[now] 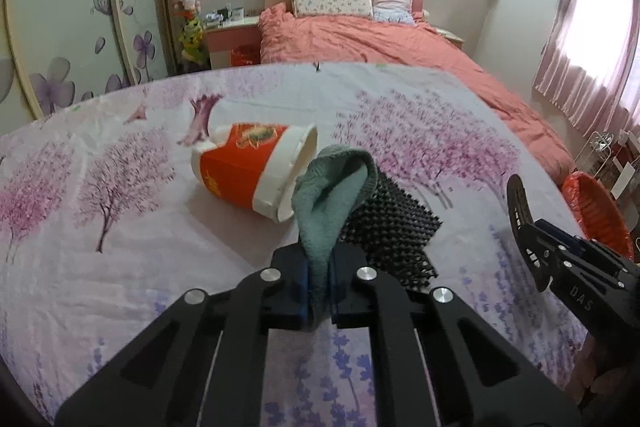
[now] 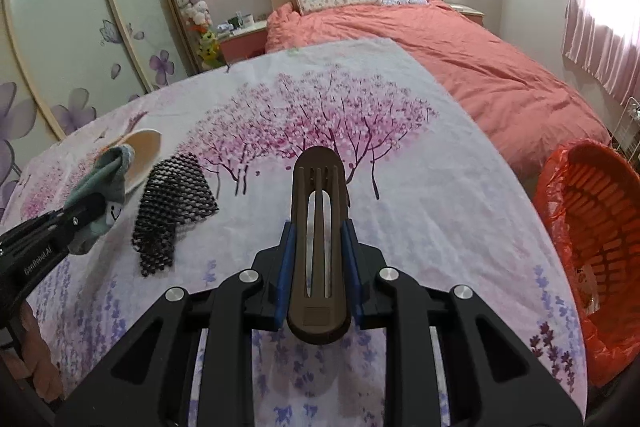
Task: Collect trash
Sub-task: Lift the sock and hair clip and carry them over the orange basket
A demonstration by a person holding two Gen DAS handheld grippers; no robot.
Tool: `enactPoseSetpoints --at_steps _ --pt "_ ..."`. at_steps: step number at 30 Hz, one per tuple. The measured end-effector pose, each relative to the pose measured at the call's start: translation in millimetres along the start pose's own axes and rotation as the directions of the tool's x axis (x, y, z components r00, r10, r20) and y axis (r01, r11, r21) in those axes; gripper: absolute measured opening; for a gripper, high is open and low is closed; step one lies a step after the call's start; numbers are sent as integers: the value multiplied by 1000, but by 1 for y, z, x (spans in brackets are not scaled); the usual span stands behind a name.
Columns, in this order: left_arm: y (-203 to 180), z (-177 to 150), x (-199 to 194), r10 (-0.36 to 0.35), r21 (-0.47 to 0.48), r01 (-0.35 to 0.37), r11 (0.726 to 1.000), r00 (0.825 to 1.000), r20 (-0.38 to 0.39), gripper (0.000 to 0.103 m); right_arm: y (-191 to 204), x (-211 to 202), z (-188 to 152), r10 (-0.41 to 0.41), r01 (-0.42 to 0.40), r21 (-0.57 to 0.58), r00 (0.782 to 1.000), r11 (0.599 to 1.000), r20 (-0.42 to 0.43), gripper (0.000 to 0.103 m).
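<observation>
My left gripper is shut on a grey-green sock, which stands up from the jaws and flops over at the top. Behind it an orange and white paper cup lies on its side on the blossom-print sheet, its mouth toward the sock. A black mesh mat lies just right of the sock. My right gripper is shut on a brown slotted plastic clip that points away from me. The right wrist view shows the left gripper with the sock at far left.
A red basket lined with a red bag stands off the sheet's right edge. Beyond the sheet is a bed with a coral duvet and pillows. Wardrobe doors line the left; pink curtains hang at the right.
</observation>
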State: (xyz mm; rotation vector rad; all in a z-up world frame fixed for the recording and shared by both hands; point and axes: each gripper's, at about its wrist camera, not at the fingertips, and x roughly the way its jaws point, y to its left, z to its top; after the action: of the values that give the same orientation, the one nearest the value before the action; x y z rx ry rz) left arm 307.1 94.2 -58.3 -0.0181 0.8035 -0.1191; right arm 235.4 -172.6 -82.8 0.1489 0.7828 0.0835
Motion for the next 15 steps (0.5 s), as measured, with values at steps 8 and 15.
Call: enactPoseSetpoints --at_steps 8,15 --pt "-3 10 -35 -10 0 10 1000 998 60 8 -1 -32 13 24 -24 4 997 1000 72 23" --pt "-20 20 -64 -20 17 18 1000 994 104 8 -9 -67 26 32 -34 11 989 999 145 23"
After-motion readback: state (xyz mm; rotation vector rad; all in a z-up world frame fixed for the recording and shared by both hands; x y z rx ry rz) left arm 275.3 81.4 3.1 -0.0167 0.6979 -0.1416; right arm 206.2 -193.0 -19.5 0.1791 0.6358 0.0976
